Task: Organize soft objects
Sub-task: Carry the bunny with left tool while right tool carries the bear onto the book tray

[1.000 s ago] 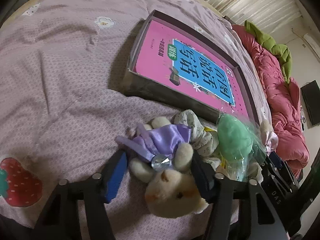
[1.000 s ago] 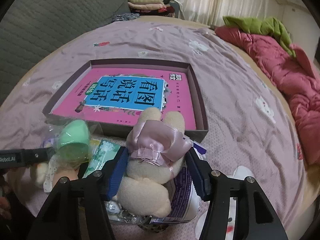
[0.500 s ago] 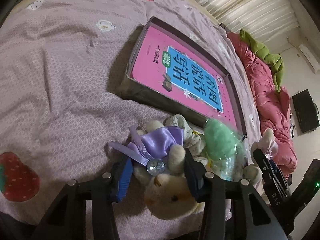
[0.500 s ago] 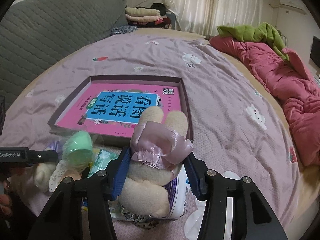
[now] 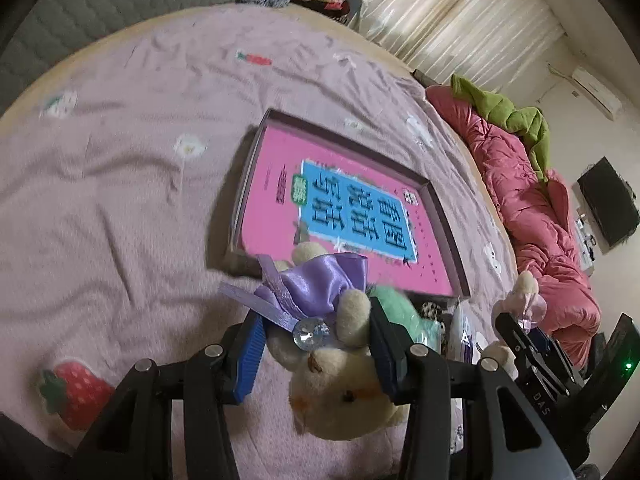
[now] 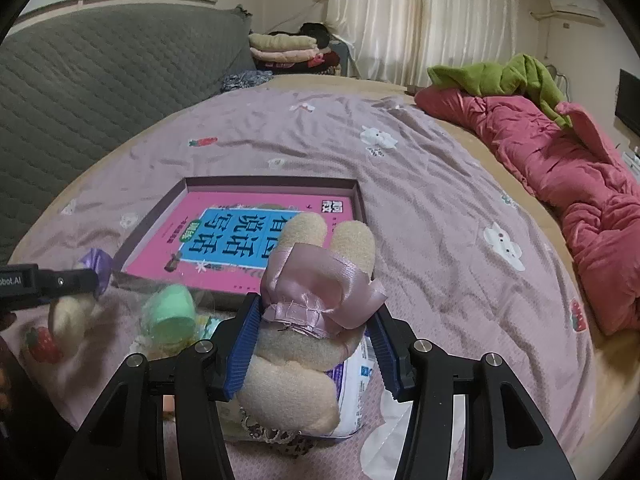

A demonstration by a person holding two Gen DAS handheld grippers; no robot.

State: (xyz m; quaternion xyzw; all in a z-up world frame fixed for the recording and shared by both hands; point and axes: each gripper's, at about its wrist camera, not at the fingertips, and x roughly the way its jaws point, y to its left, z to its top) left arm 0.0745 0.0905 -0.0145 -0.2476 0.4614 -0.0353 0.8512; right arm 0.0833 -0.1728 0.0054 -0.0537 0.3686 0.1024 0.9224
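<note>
The mauve bedsheet printed with strawberries and small animals [image 6: 440, 208] fills both views and serves as the soft work surface; at centre frame lies the shallow grey-brown cardboard tray lined with a pink and blue printed sheet [image 6: 358, 196], open side up and near the pile, so it is probably the place the toys are meant to go; along the right edge a crumpled red quilt [image 6: 560, 168] is heaped well apart from the work; in the lower middle of the left view the left gripper [image 5: 316, 344] is closed on the cream plush rabbit with the purple satin bow [image 5: 340, 376], clamped across the body so the head hangs toward the camera; in the lower middle of the right view the right gripper [image 6: 316, 340] is closed on the cream plush rabbit with the pink satin bow [image 6: 316, 308], ears pointing at the tray; left of it a mint-green foam ball in clear wrap [image 6: 172, 312] lies on the sheet
</note>
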